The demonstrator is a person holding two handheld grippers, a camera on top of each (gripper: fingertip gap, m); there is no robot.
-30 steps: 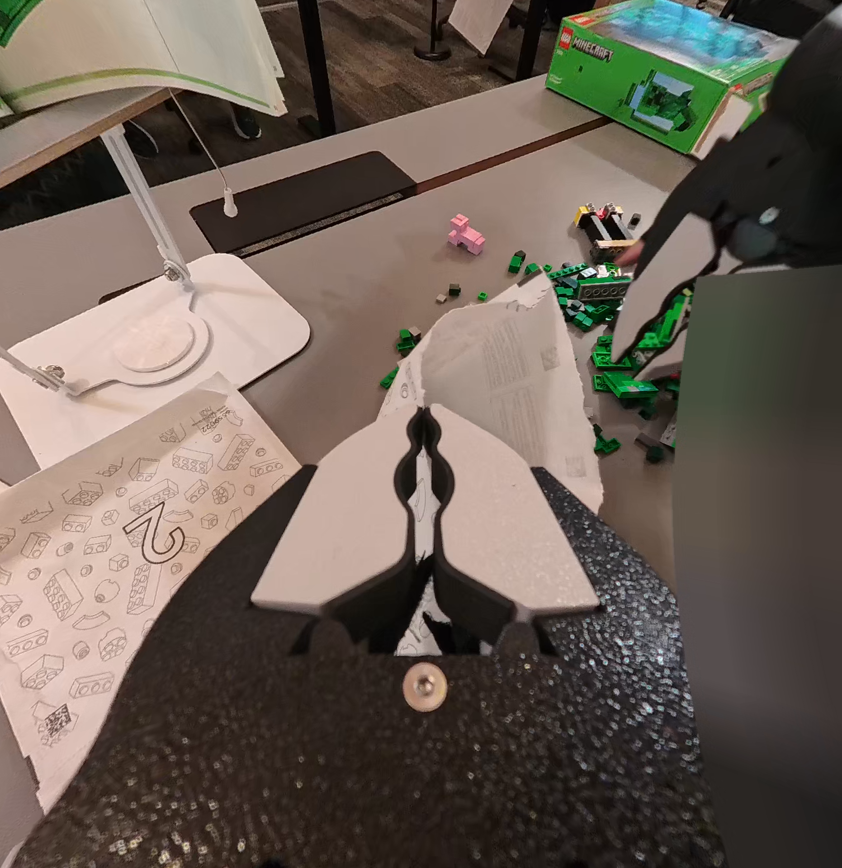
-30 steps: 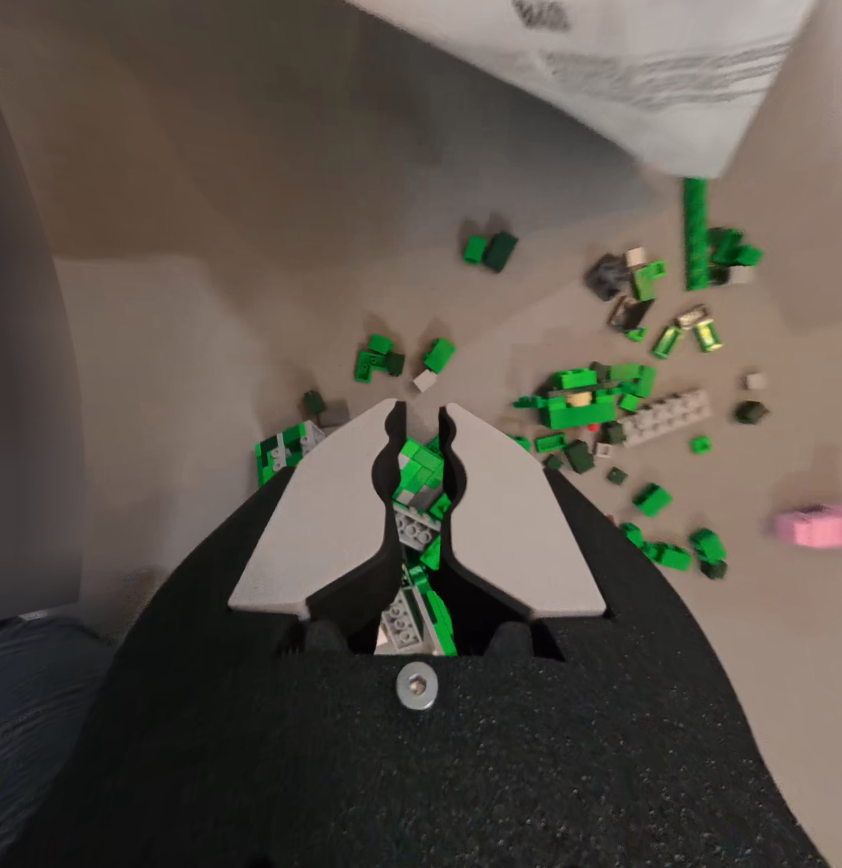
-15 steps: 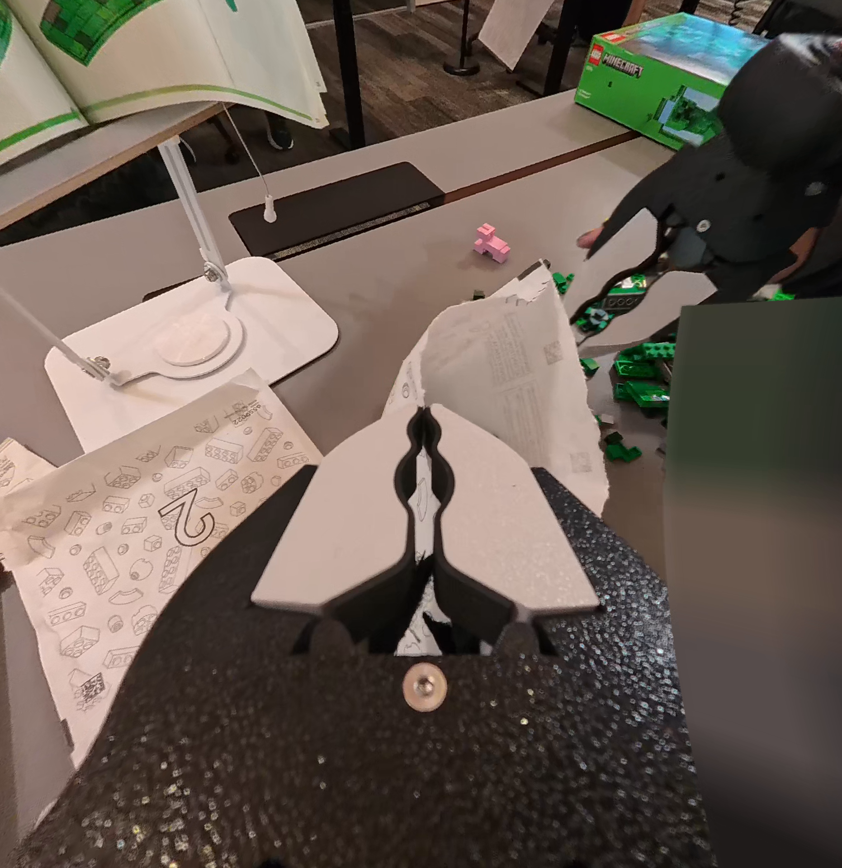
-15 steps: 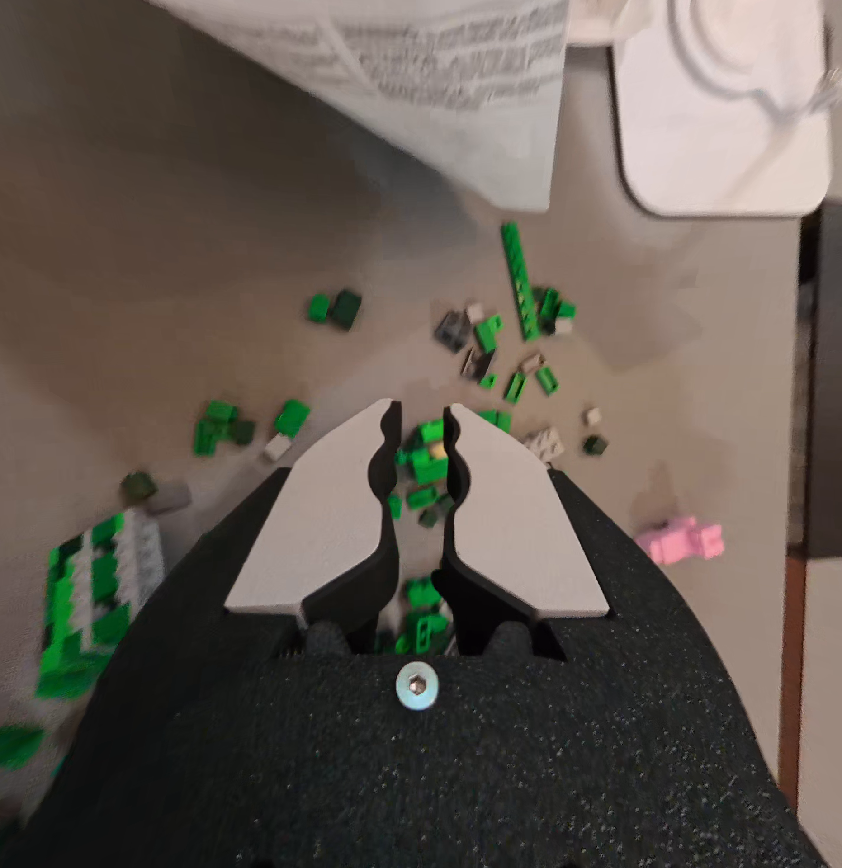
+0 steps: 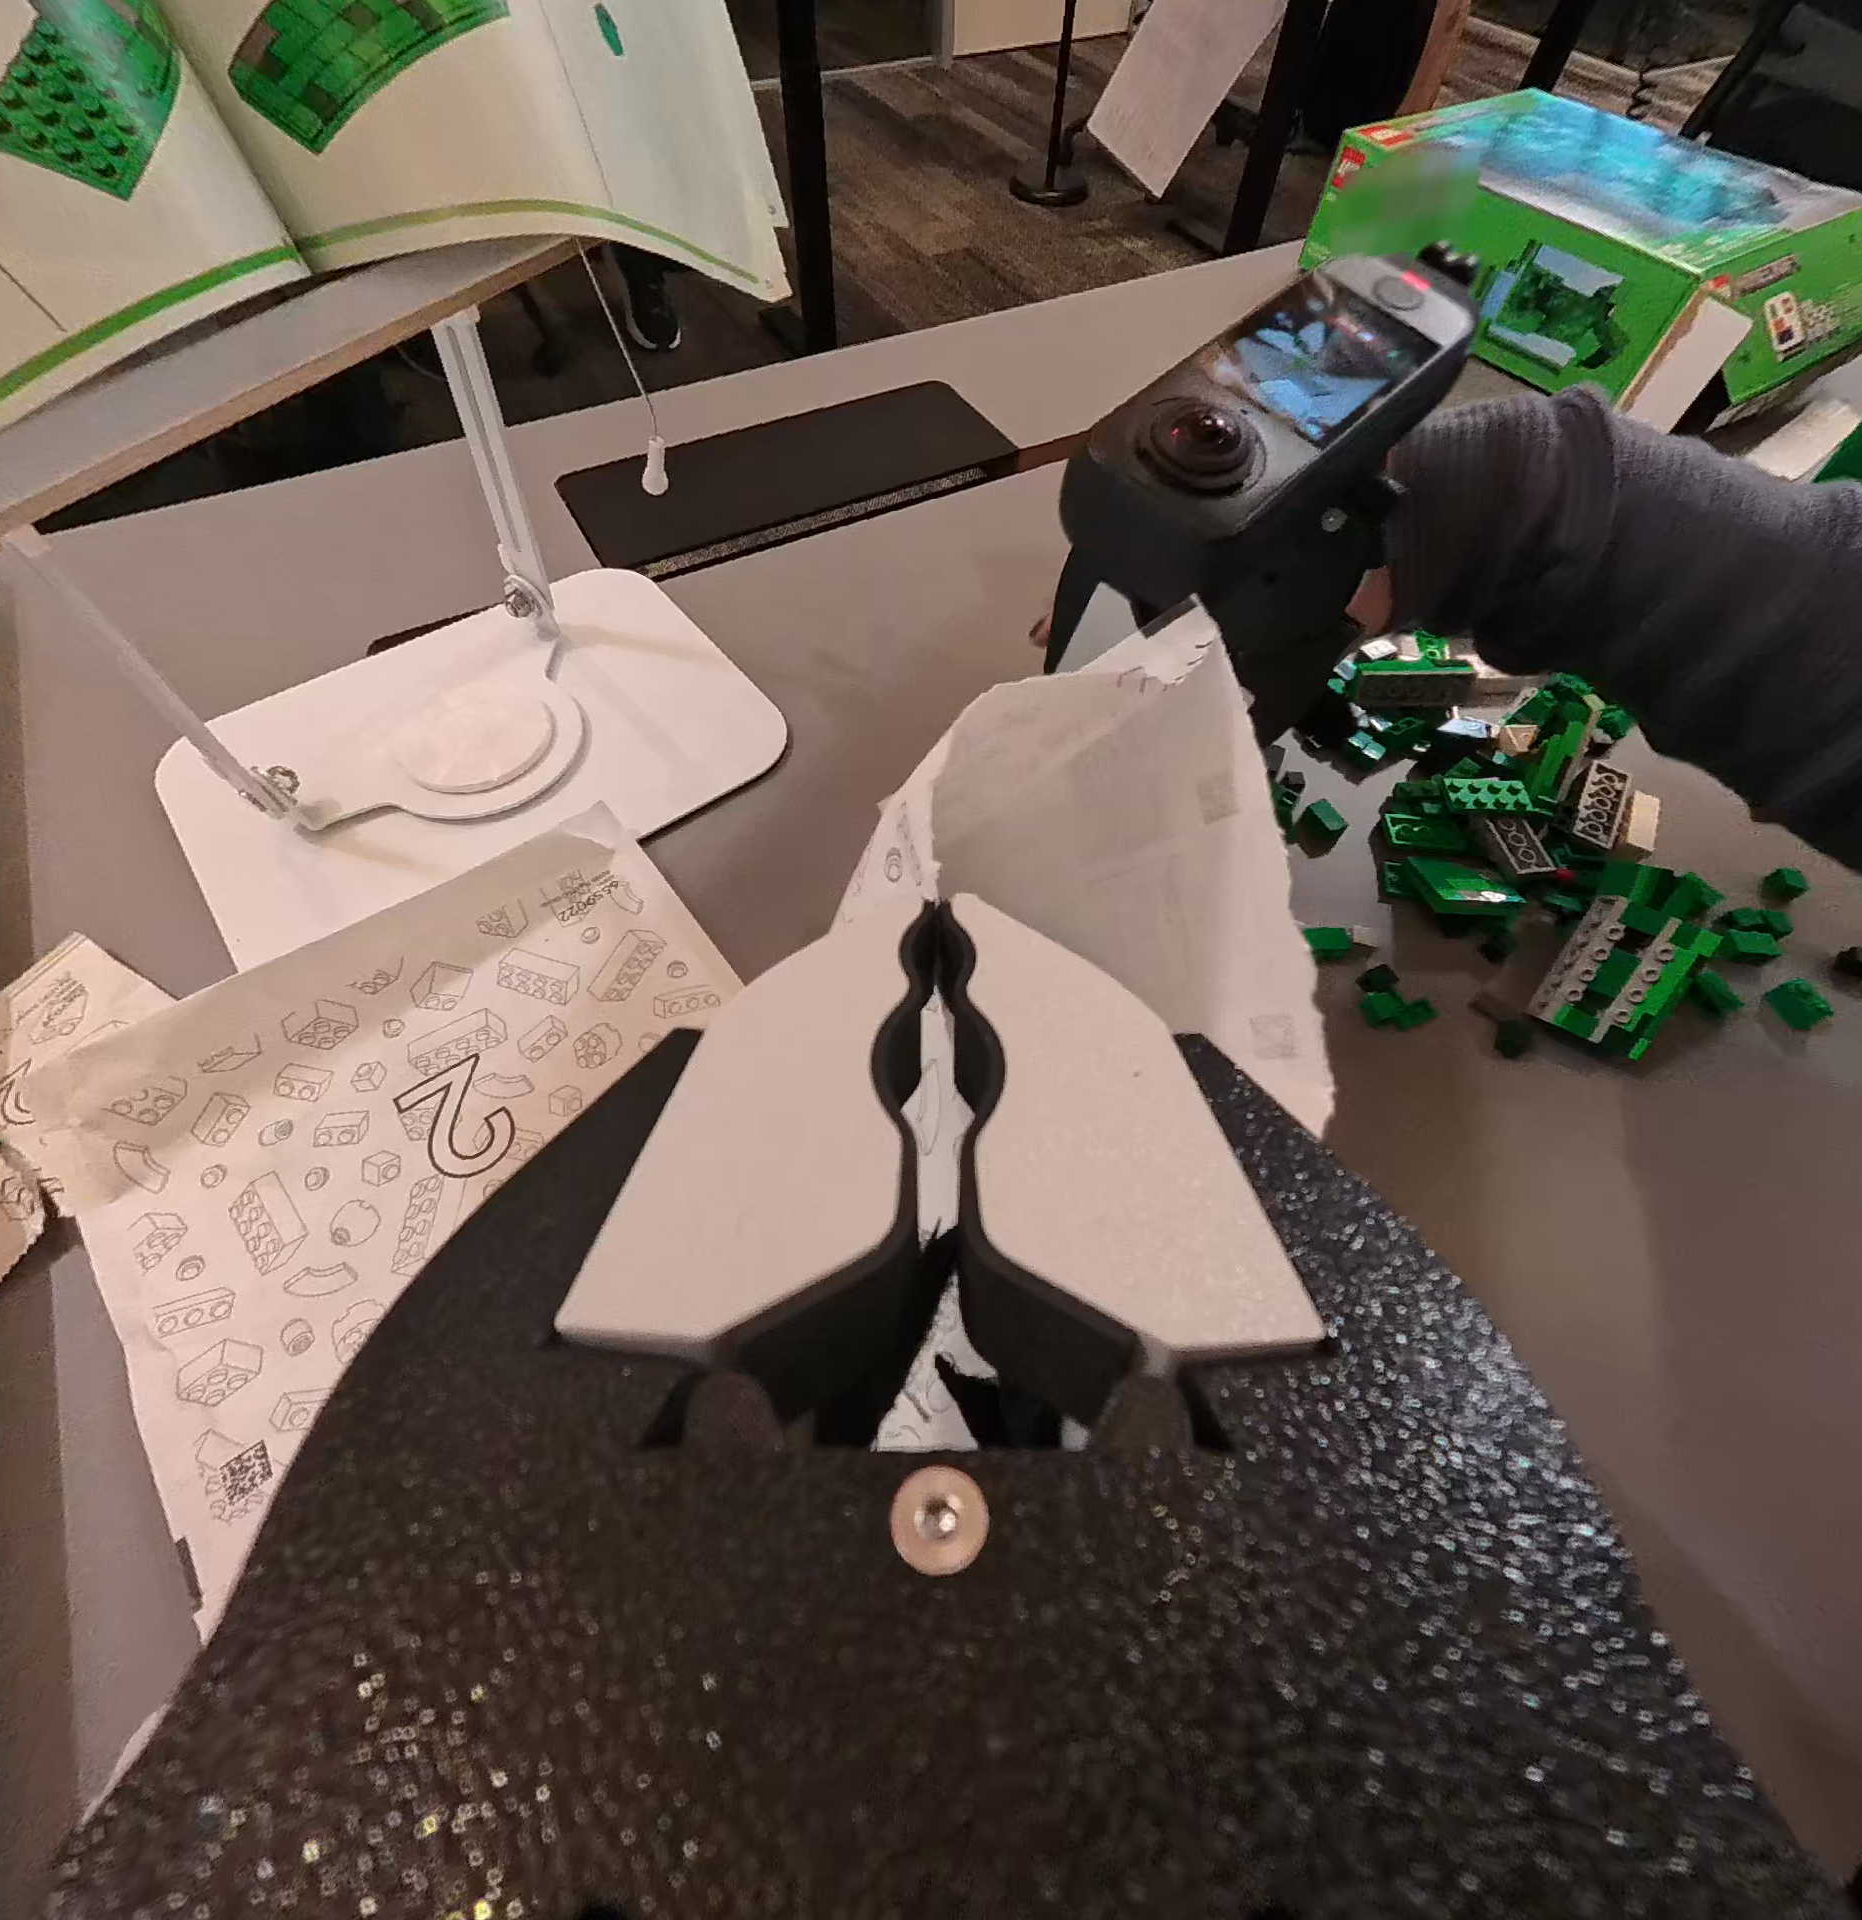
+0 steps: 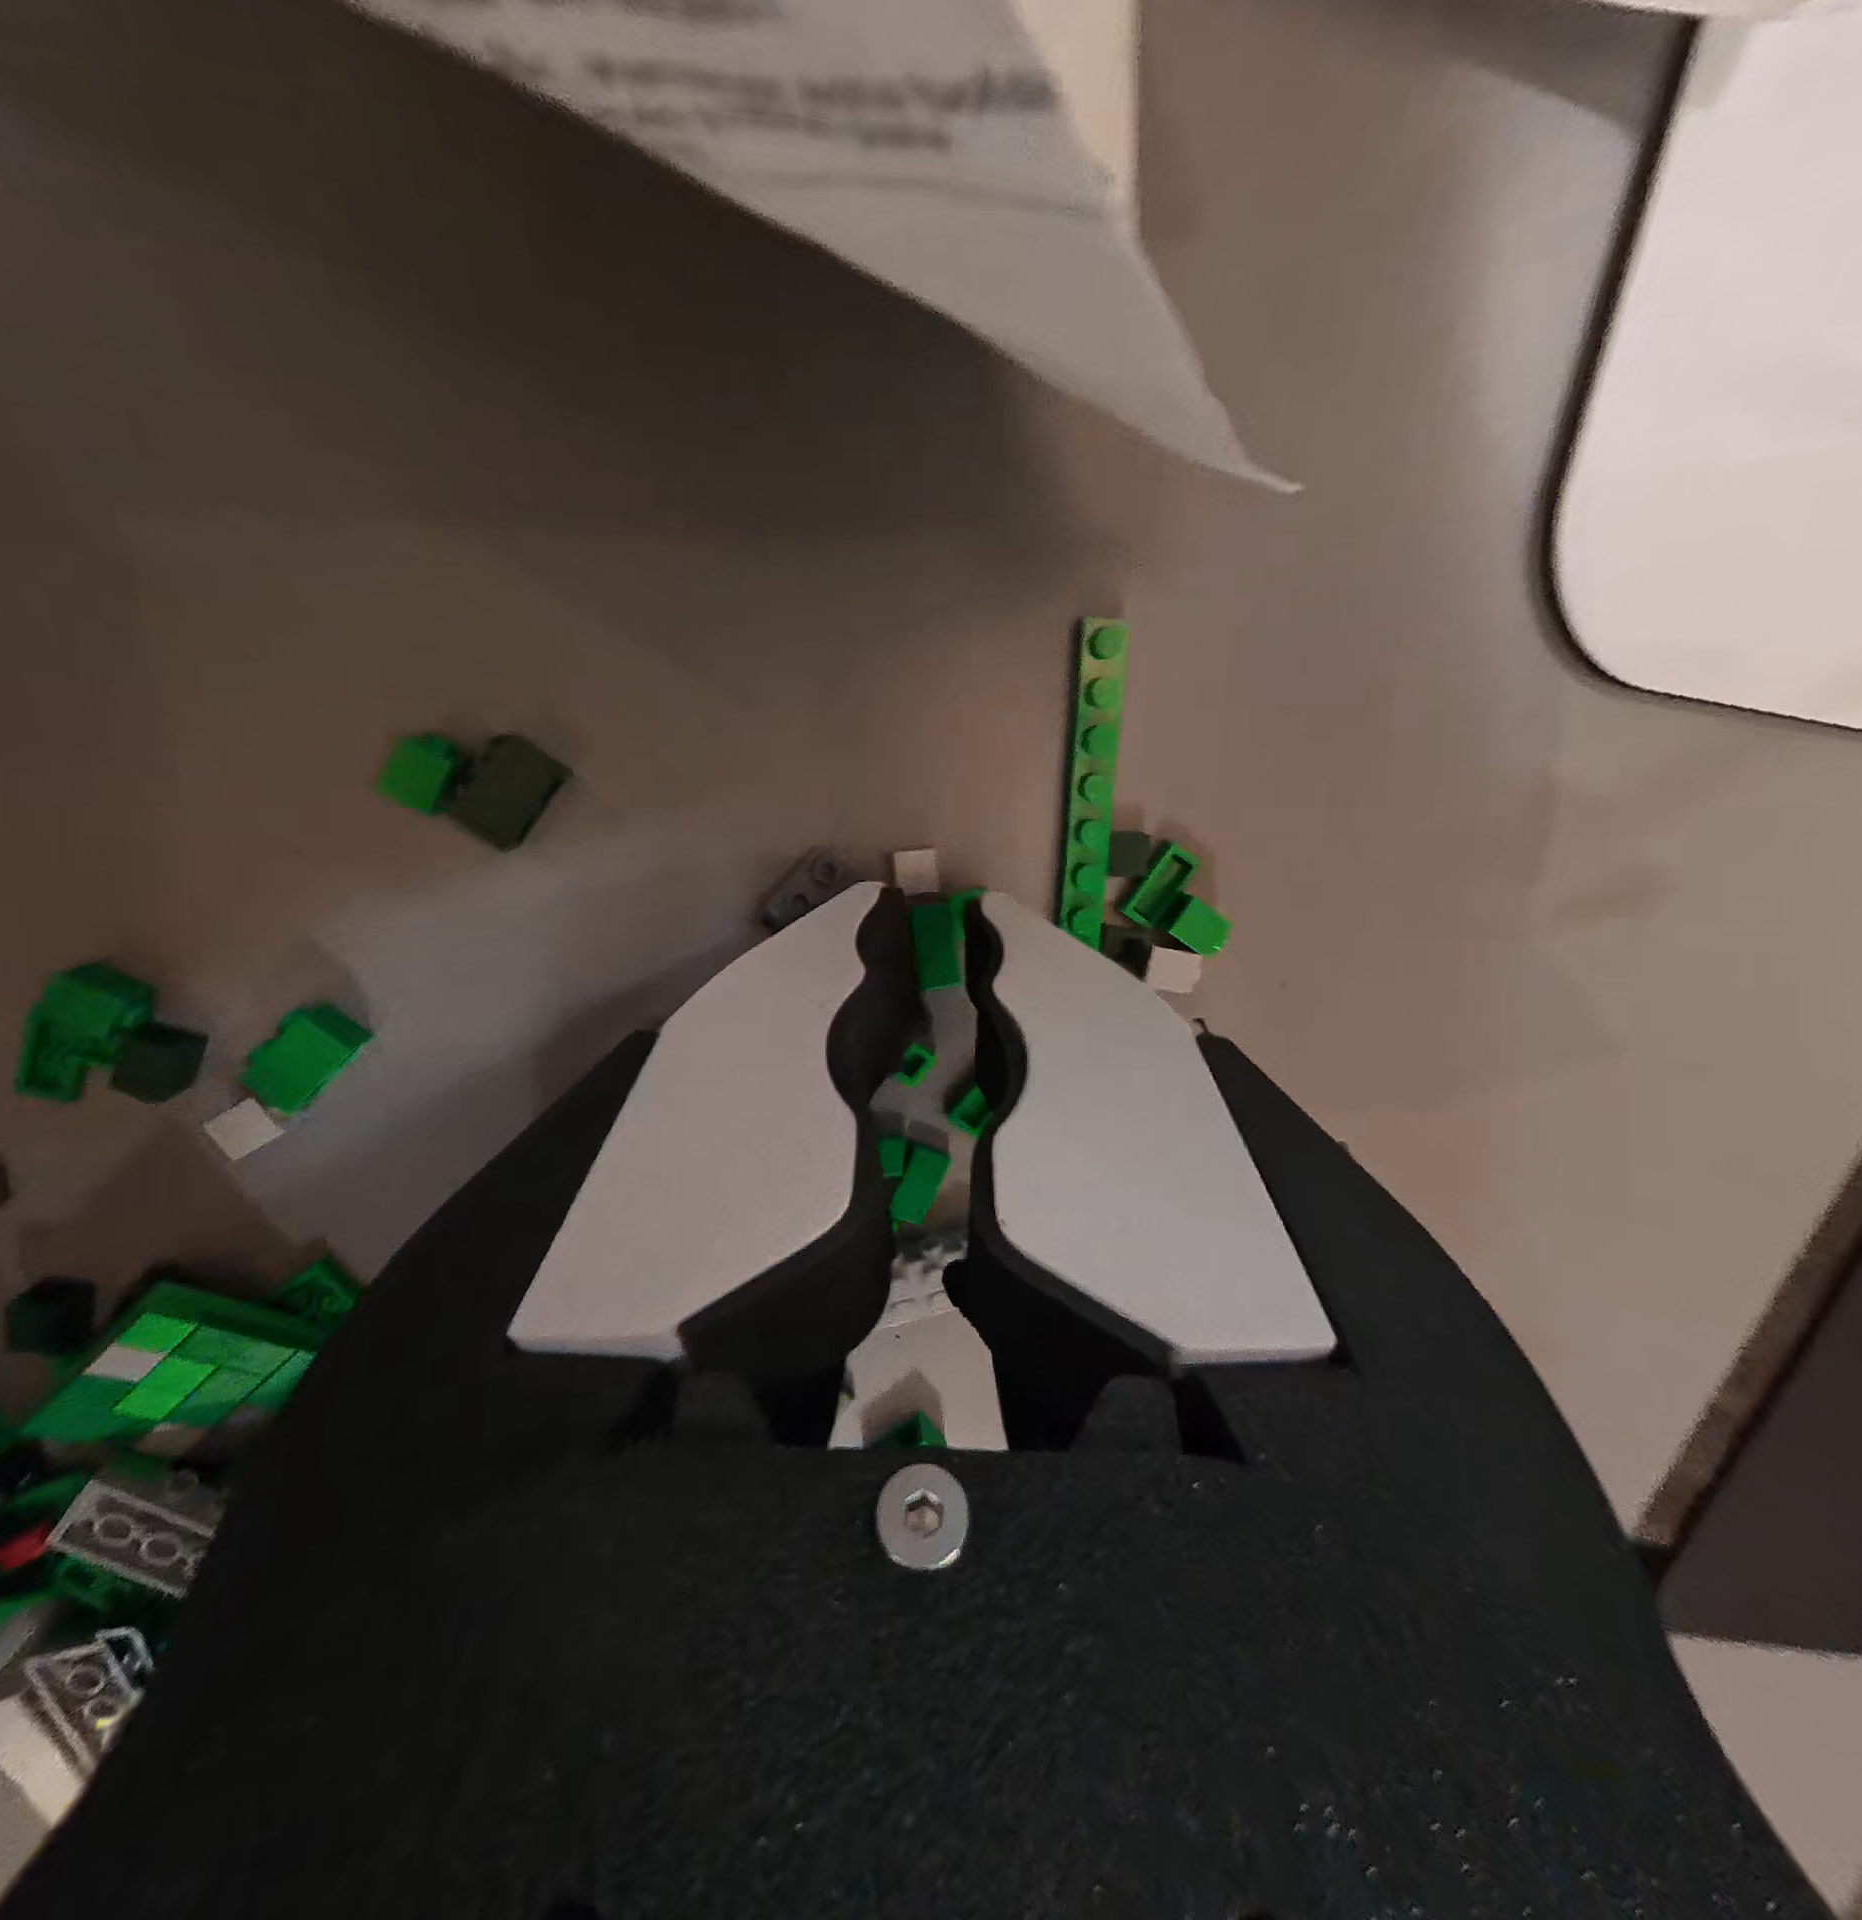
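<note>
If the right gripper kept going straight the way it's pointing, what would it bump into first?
Probably the small green brick seen between the right gripper's slightly parted tips, among loose bricks on the grey table. Depth is hard to judge, though.

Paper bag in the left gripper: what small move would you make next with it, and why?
Probably swing the left gripper a little to its left, toward the flat printed bag. It is shut on the torn paper bag, which stands upright close to the loose bricks. In the right wrist view the bag's corner hangs over the bricks in front of the right gripper, so it crowds that side.
</note>
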